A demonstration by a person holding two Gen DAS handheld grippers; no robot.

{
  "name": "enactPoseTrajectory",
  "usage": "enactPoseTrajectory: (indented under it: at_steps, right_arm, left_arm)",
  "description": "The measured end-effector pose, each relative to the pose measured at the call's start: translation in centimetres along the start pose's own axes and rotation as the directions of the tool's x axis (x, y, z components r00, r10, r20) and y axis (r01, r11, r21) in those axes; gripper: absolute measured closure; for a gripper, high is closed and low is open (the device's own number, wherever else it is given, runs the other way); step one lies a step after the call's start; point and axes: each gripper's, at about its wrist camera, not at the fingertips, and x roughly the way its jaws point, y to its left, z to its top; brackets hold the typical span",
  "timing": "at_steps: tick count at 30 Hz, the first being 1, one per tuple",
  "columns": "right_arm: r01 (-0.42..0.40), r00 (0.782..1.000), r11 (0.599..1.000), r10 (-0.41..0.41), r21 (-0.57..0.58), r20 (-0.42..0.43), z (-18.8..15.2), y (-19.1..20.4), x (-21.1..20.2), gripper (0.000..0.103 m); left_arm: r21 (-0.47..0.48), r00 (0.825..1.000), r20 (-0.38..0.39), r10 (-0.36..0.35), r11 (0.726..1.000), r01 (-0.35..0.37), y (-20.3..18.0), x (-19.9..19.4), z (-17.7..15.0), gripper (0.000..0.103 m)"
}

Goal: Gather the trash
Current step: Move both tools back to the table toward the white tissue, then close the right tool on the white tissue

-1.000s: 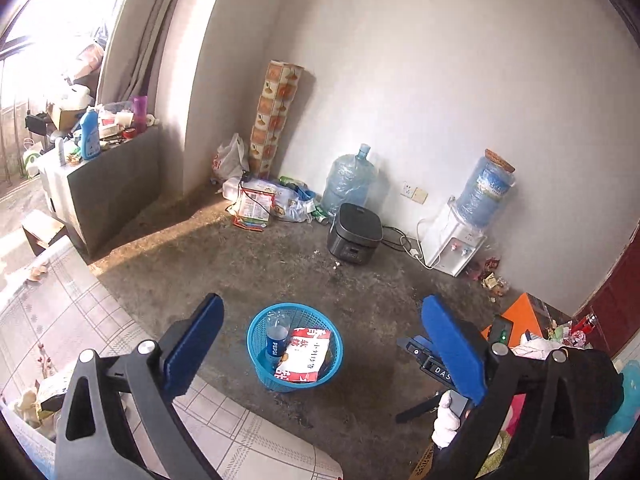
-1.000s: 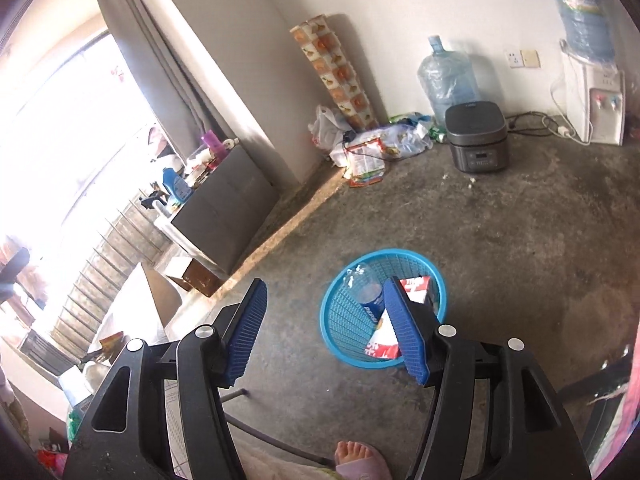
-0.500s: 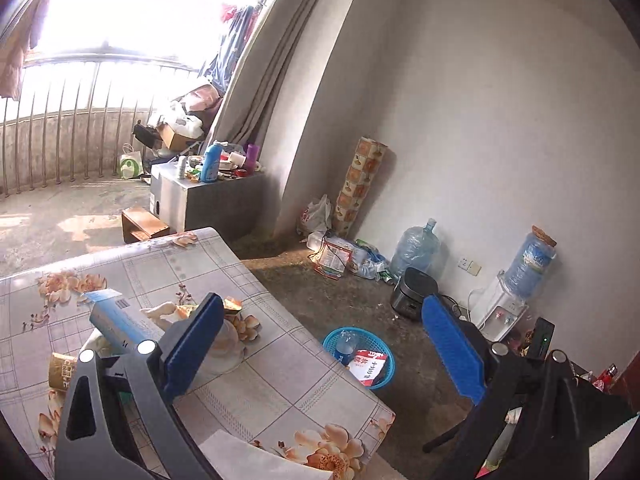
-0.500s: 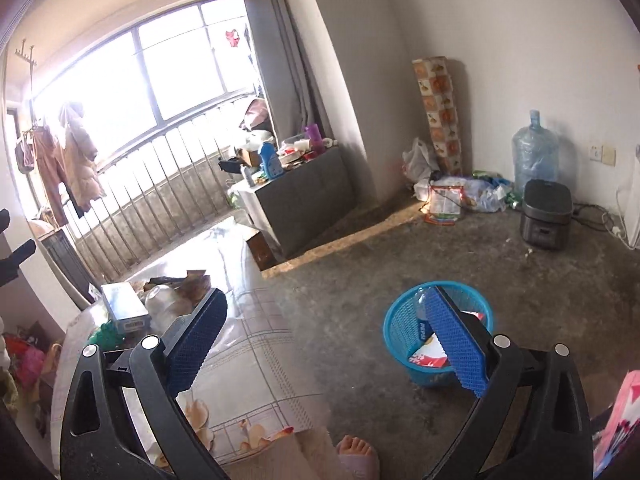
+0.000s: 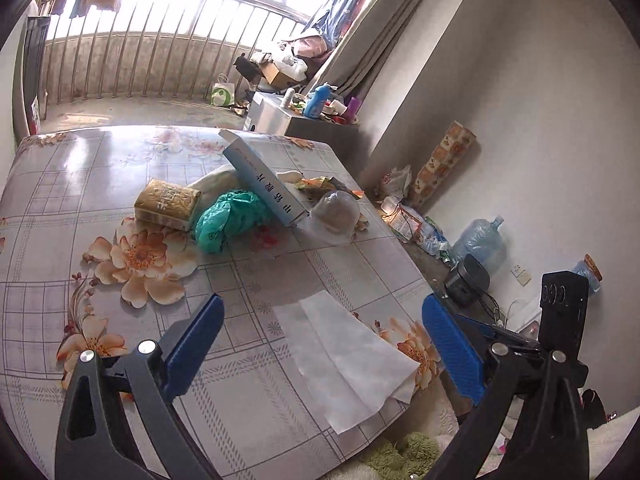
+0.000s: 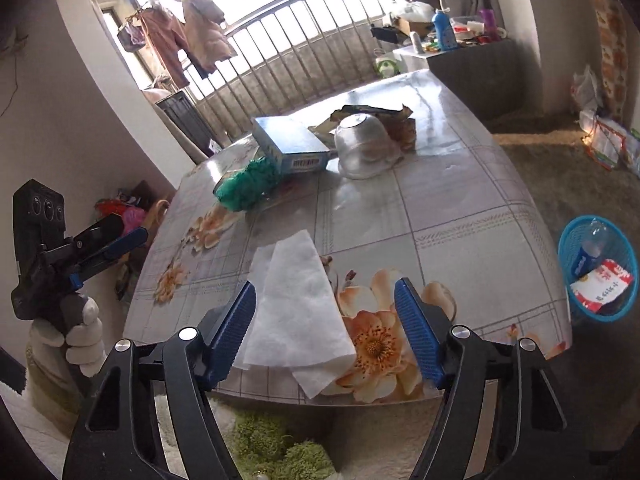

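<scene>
A white paper tissue (image 5: 340, 356) (image 6: 298, 300) lies flat at the table's near edge. My left gripper (image 5: 320, 340) is open and empty above it. My right gripper (image 6: 326, 328) is open and empty, its fingers either side of the tissue's near end. Farther back lie a crumpled green plastic bag (image 5: 228, 220) (image 6: 246, 186), a blue-and-white carton (image 5: 264, 180) (image 6: 292, 144), a clear plastic bowl upside down (image 5: 334, 216) (image 6: 362, 146), a yellow-brown packet (image 5: 168, 204) and crumpled wrappers (image 6: 384, 118). A blue trash basket (image 6: 598, 276) stands on the floor to the right, holding a bottle and a red-and-white packet.
The table (image 5: 80, 320) has a glossy floral cover. My left gripper's handle and gloved hand (image 6: 60, 272) show at the left of the right wrist view. A rice cooker (image 5: 466, 280) and a water jug (image 5: 480, 240) stand on the floor by the wall. A green fluffy mat (image 6: 276, 448) lies below the table edge.
Both views have swung from the floor and basket up to the table. Both grippers now sit over the white tissue at the near edge. Both stayed open.
</scene>
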Motion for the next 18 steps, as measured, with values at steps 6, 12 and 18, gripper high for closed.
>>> enactPoseTrajectory:
  at_steps: [6, 12, 18]
  right_arm:
    - [0.063, 0.987, 0.998, -0.066, -0.029, -0.145, -1.4, 1.9, 3.9, 0.056]
    - [0.115, 0.974, 0.992, -0.124, -0.057, -0.189, -1.8, 2.4, 5.3, 0.088]
    - [0.138, 0.974, 0.99, -0.143, -0.036, -0.177, -1.0, 2.1, 5.8, 0.103]
  left_arm:
    - [-0.045, 0.997, -0.072, 0.026, 0.999, -0.029, 1.7, 2.3, -1.9, 0.02]
    - [-0.015, 0.991, -0.134, 0.007, 1.0, -0.009, 1.5, 4.5, -2.8, 0.039]
    - [0.002, 0.986, -0.16, -0.05, 0.999, 0.051, 0.6, 6.3, -2.5, 0.052]
